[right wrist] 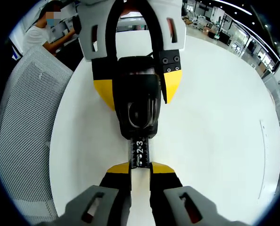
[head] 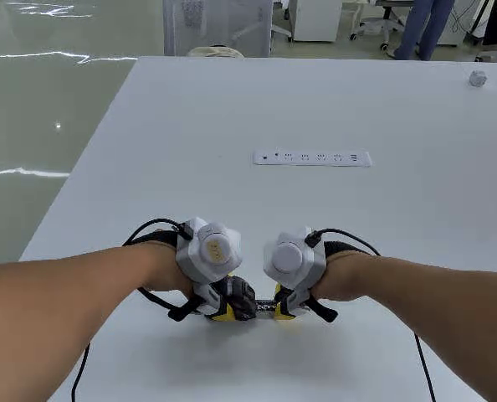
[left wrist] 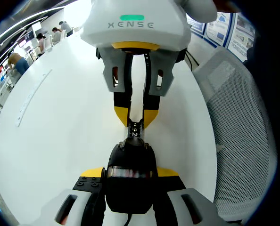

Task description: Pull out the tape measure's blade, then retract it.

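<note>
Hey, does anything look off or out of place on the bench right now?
Nothing stands out. The left hand-held gripper holds the tape measure case, the right hand-held gripper pinches the blade, and the short stretch between them runs straight, no kink. The power strip lies flat.

- I saw a wide white surface (head: 232,126) with a white power strip (head: 312,157) lying flat near its middle and a small pale object (head: 477,78) near its far right edge.
- To the left lay a glossy greenish floor (head: 48,109) that carried streaks of reflected light.
- Beyond the far edge stood a pale mesh chair back (head: 217,25), a white cabinet (head: 315,18) and a person in blue trousers (head: 424,25).
- In the left gripper view a white mesh chair (left wrist: 243,132) stood just beside the surface, and posters (left wrist: 218,26) hung on the wall behind it.
</note>
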